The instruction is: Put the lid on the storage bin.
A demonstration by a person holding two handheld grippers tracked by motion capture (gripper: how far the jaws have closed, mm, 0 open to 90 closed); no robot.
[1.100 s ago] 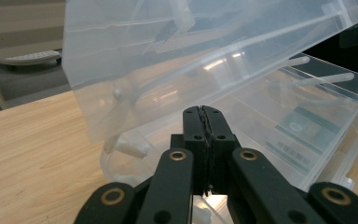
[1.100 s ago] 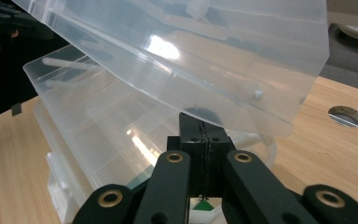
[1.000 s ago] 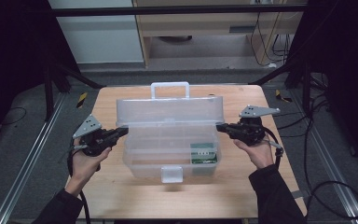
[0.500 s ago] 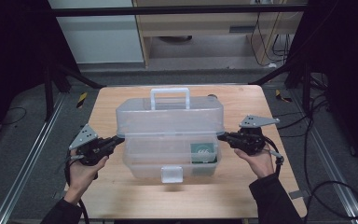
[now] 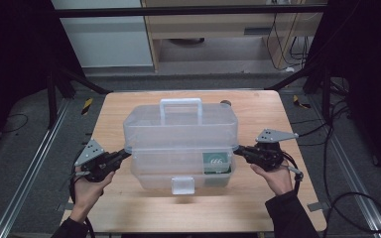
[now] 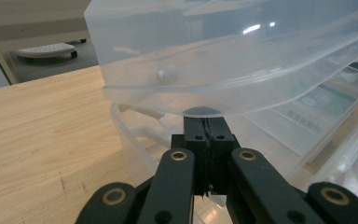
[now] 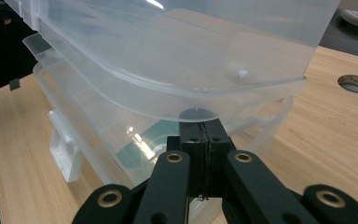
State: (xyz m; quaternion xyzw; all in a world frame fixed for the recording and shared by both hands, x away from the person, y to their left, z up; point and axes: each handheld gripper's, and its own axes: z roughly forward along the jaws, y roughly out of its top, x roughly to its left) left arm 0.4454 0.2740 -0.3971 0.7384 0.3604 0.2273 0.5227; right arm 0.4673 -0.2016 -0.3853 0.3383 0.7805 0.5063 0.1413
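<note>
Left gripper (image 5: 121, 155): held in the person's left hand (image 5: 88, 186) at the left end of the clear plastic box (image 5: 178, 148). In the left gripper view (image 6: 204, 125) the two black jaws stand pressed together with nothing between them; their tips sit right under the overhanging edge of the lid (image 6: 233, 51), at a small round tab there. Whether they actually touch the plastic cannot be told.

Box: middle of the wooden table (image 5: 124, 106), long side toward the person. White carry handle (image 5: 180, 104) upright on top at the far side. Front latch (image 5: 183, 185) hangs at the centre of the near wall. Domed lid sits raised over the base, a gap showing at both ends; a shallow inner tray (image 7: 98, 93) lies between lid and base. Contents: a green-and-white packet (image 5: 216, 161) in the right part of the base, seen through the wall; also seen in the right gripper view (image 7: 142, 151). Anything else inside is too faint to make out.

Right gripper (image 5: 239, 150): in the right hand (image 5: 273, 178) at the right end of the box. Jaws fully together, empty, tips (image 7: 200, 126) just below the lid's end tab.

Round cable hole (image 7: 355, 83) in the table beyond the right end.
</note>
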